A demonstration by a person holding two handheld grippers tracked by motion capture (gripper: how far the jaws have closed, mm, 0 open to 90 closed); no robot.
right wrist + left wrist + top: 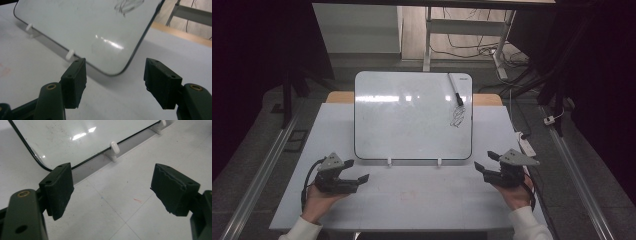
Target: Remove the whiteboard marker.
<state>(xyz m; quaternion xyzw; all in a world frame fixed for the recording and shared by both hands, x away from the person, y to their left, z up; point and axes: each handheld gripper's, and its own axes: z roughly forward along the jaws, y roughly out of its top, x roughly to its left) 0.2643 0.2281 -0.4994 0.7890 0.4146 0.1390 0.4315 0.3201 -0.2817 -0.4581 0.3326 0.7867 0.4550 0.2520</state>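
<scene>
Whiteboard propped on table, marker lying by scribble (upper right)

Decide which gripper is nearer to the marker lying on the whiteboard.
Right. The marker lies at the whiteboard's far right corner; the right gripper sits off its near right corner, the left gripper near left.

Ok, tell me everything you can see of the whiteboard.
The whiteboard is glossy white with a thin dark rim and rounded corners. It leans tilted on the table, its lower edge on two white pegs. A marker lies near its upper right, above a black scribble. Neither gripper touches it.
</scene>
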